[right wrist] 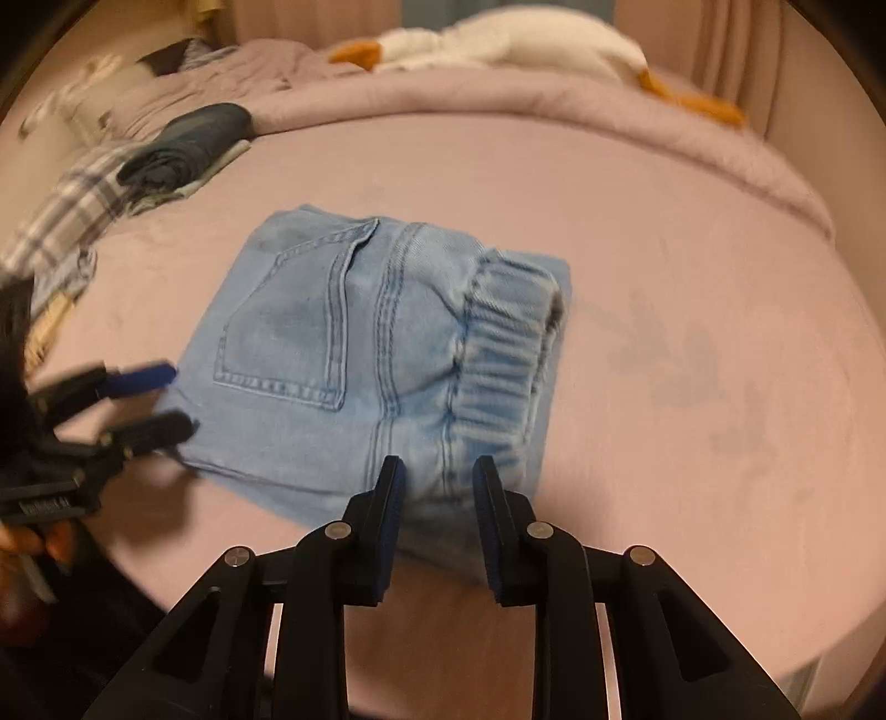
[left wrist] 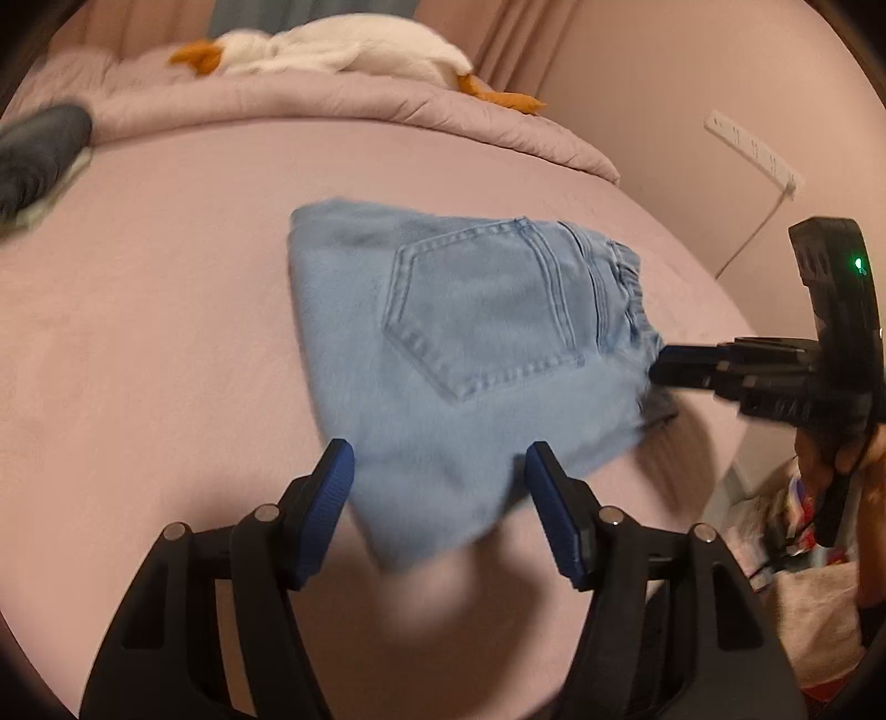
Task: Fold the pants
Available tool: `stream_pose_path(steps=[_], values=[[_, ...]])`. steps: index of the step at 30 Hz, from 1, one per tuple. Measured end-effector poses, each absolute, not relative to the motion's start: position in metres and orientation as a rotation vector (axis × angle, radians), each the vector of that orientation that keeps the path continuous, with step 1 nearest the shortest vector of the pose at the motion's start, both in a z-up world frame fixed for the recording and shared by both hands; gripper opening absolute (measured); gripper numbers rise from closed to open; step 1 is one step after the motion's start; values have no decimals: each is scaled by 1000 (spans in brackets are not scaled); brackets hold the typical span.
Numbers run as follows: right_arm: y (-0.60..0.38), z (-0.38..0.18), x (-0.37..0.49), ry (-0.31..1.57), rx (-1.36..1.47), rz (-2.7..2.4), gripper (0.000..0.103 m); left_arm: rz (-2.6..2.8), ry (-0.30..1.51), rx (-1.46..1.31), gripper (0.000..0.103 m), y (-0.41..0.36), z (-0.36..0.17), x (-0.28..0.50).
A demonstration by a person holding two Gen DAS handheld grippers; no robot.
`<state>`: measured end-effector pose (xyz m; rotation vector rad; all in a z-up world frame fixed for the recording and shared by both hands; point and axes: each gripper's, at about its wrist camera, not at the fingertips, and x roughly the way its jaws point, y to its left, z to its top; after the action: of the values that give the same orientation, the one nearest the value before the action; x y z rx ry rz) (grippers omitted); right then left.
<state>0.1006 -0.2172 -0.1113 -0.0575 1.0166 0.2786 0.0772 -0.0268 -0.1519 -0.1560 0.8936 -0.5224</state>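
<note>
Light blue jeans (left wrist: 470, 343) lie folded into a small packet on the pink bed sheet (left wrist: 166, 332), back pocket up. My left gripper (left wrist: 437, 465) stands open, its blue pads either side of the packet's near corner without pressing it. In the right wrist view the jeans (right wrist: 360, 354) show their elastic waistband (right wrist: 509, 354) on the right. My right gripper (right wrist: 438, 471) hangs over the near end of the waistband, jaws narrowly apart, denim showing flat between them. The right gripper (left wrist: 662, 365) also shows at the waistband edge, and the left gripper (right wrist: 177, 401) at the packet's left edge.
A bunched pink quilt (left wrist: 387, 111) with a white plush goose (left wrist: 343, 50) lines the far side. A dark folded garment (right wrist: 188, 144) and plaid cloth (right wrist: 66, 210) sit at the far left. A power strip (left wrist: 753, 149) hangs on the wall; clutter (left wrist: 803, 554) lies off the bed's right edge.
</note>
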Motion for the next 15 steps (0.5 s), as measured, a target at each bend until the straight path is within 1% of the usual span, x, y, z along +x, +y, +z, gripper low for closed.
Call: stream_pose_path(steps=[1, 3, 4, 5, 6, 9, 11, 12, 14, 15], values=[[-220, -103, 97, 1006, -20, 305, 28, -521, 936, -213, 68, -17, -161, 78], [-213, -88, 103, 966, 18, 367, 29, -534, 950, -336, 68, -3, -167, 81], [-208, -81, 107, 942, 43, 405, 33, -536, 951, -362, 66, -1, -167, 80], [-199, -74, 119, 924, 75, 456, 36, -539, 960, -387, 66, 0, -167, 82], [-195, -74, 125, 921, 96, 482, 38, -559, 967, -426, 64, 1, -167, 85], [-166, -73, 166, 935, 146, 555, 38, -612, 995, -561, 62, 4, -172, 91], [-139, -80, 198, 962, 107, 556, 39, -597, 1003, -559, 47, 5, -176, 93], [-127, -83, 209, 979, 85, 560, 38, -597, 1004, -567, 46, 9, -177, 90], [-100, -92, 239, 1023, 29, 570, 38, -603, 1008, -600, 37, 14, -179, 90], [-92, -96, 240, 1037, 5, 578, 38, -603, 1011, -601, 35, 16, -180, 89]])
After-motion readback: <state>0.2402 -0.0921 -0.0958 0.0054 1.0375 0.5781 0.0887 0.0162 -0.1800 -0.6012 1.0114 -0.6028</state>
